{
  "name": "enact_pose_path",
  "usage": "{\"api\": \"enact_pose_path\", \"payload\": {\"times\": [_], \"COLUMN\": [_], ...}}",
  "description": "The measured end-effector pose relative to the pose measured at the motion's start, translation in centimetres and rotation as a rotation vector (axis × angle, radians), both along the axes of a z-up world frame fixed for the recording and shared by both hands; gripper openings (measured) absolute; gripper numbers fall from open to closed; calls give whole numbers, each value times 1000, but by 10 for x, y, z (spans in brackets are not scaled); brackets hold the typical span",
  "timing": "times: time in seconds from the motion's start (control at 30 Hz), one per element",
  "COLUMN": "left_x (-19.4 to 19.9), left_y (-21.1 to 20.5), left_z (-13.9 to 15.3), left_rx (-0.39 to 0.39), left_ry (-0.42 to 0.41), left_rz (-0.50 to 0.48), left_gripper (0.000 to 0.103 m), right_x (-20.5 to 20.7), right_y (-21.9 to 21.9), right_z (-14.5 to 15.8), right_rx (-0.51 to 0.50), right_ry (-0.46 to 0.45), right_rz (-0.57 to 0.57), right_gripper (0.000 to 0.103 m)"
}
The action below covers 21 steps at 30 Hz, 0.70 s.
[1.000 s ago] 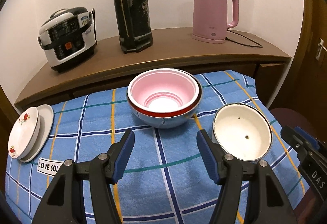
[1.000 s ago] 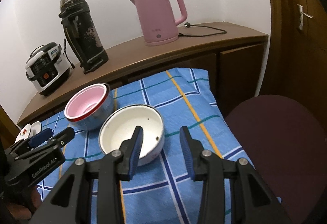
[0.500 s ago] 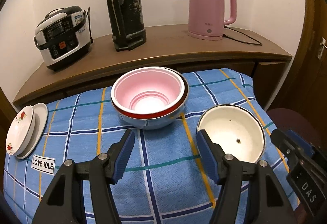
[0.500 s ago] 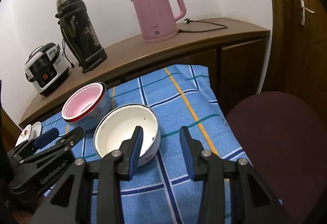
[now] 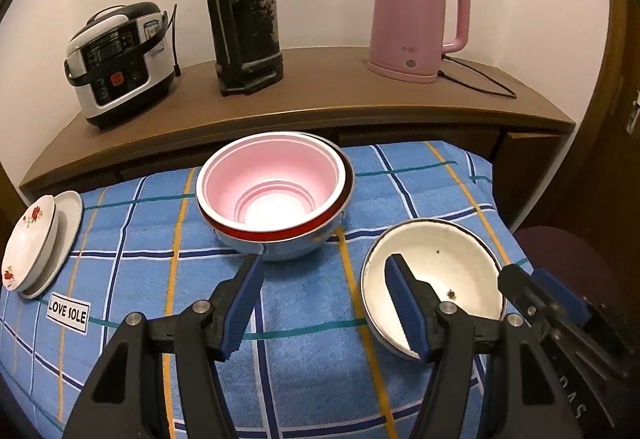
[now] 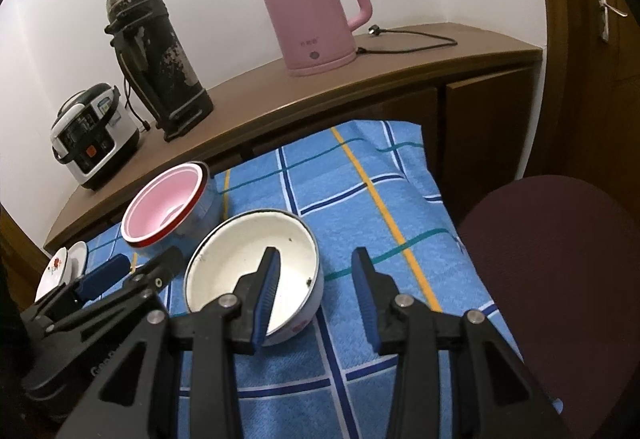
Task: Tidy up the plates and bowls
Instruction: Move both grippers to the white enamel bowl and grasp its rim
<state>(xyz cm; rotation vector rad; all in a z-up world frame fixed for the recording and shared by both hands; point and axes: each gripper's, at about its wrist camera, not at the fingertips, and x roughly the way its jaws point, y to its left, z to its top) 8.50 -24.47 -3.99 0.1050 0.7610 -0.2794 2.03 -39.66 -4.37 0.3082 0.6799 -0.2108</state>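
A white enamel bowl (image 6: 240, 271) (image 5: 436, 267) sits on the blue checked cloth (image 5: 304, 367), right of centre. Behind it to the left a pink bowl (image 5: 272, 191) (image 6: 160, 211) is nested in a red-rimmed blue bowl (image 5: 280, 251). Two white plates (image 5: 32, 243), one with red flowers, lie stacked at the cloth's left edge. My left gripper (image 5: 324, 267) is open over bare cloth in front of the nested bowls, and its right finger overlaps the white bowl's left rim. My right gripper (image 6: 316, 259) is open and straddles the white bowl's right rim. I cannot tell whether it touches.
A wooden sideboard (image 5: 320, 95) behind the cloth carries a rice cooker (image 5: 120, 67), a tall black flask (image 5: 244, 11) and a pink kettle (image 5: 412, 23) with its cord. A maroon chair seat (image 6: 560, 271) stands just right of the cloth. A "LOVE SOLE" label (image 5: 68, 313) lies front left.
Both grippers have edged a little toward the white bowl. The left gripper's right finger now overlaps its rim. Neither jaw gap has changed, and the bowls have not moved.
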Motion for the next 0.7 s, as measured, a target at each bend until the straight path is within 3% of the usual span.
{"api": "enact_pose_path", "payload": {"times": [0.3, 0.37, 0.57, 0.7], "left_x": [9, 10, 17, 21], "left_y": [12, 8, 0, -4], "left_z": [-6, -8, -21, -25], "left_rx": [-58, -56, -33, -27], "left_ry": [30, 32, 61, 63], "left_rz": [63, 55, 58, 49], "left_gripper": [53, 43, 37, 31], "right_x": [-1, 3, 16, 23], "right_y": [-8, -7, -4, -4], "right_z": [4, 2, -11, -16], "right_rx": [-26, -15, -17, -12], "right_ry": [-17, -9, 27, 38], "right_rz": [-16, -5, 10, 8], "right_gripper": [38, 38, 38, 28]}}
